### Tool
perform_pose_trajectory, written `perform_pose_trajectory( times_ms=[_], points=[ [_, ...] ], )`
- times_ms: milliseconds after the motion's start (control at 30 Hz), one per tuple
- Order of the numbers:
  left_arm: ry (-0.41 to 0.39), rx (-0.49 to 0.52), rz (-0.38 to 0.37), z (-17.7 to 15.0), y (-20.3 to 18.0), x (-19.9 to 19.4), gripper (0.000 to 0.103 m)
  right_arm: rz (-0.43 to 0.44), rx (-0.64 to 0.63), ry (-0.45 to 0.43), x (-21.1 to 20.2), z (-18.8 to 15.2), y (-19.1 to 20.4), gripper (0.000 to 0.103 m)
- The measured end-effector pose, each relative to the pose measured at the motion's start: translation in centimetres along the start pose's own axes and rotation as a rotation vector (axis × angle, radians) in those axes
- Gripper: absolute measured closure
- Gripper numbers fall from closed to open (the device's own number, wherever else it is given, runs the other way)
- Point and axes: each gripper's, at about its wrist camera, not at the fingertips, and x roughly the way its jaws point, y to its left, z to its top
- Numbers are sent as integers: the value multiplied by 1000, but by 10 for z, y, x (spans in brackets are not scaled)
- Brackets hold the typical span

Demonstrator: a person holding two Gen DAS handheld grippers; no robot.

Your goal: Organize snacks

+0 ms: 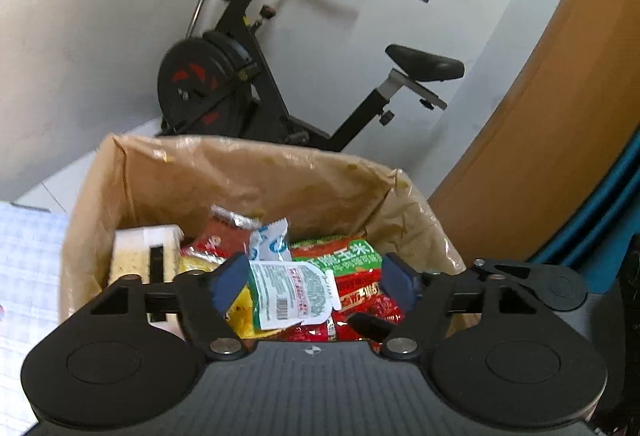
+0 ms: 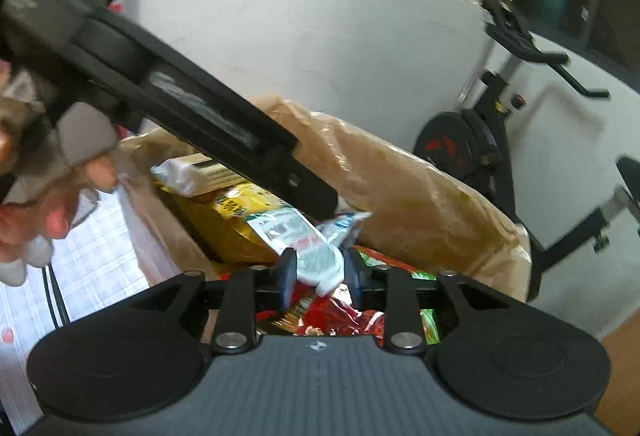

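Note:
A cardboard box lined with brown film (image 1: 240, 176) (image 2: 420, 196) holds several snack packets: red and green ones (image 1: 352, 260), a yellow one (image 2: 240, 204) and a pale carton (image 1: 144, 252). My left gripper (image 1: 312, 276) hangs over the box with its jaws wide apart. A white-and-green packet with a barcode (image 1: 292, 294) lies loose between them, under a small blue-and-white sachet (image 1: 272, 244). My right gripper (image 2: 320, 272) is over the same box, its jaws a little apart, with the white packet's end (image 2: 320, 264) in the gap, not visibly squeezed. The left gripper's finger (image 2: 240, 140) crosses the right wrist view.
A black exercise bike (image 1: 248, 76) (image 2: 480, 140) stands behind the box against a white wall. An orange-brown panel (image 1: 560, 116) rises on the right. A checked cloth (image 1: 24, 276) covers the surface left of the box. A person's hand (image 2: 48, 204) is at the left edge.

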Motion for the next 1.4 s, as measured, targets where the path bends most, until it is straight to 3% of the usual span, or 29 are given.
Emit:
perform_pose_trajectory(
  times_ms=[67,133,167,200,300,433,633,833,1000,1400],
  points=[
    [-21,33,29,2,-7,-11,24,-12,53,-17,-15,0,-2,65],
    [-54,93,60,3,-18,-29,22,-24,124,-45,-31,2,-10,45],
    [-69,125,74,3,-26,-37,18,-25,153,-65,-40,4,-13,41],
    [-92,169,102,2,-32,-47,13,-23,181,-86,-50,5,-16,37],
    [-150,243,208,-2,-49,-70,10,-37,266,-138,-79,10,-26,19],
    [-195,280,296,-10,-64,-105,10,-62,333,-186,-116,12,-33,9],
    [-273,250,417,-29,-76,-151,9,-85,392,-202,-159,11,-27,0],
    [-337,182,470,-48,-79,-191,9,-154,369,-220,-186,4,-2,0],
    [-377,195,545,-60,-91,-206,9,-145,392,-252,-203,-8,13,0],
    [-374,162,529,-57,-92,-201,9,-156,453,-268,-218,-19,12,0]
  ],
)
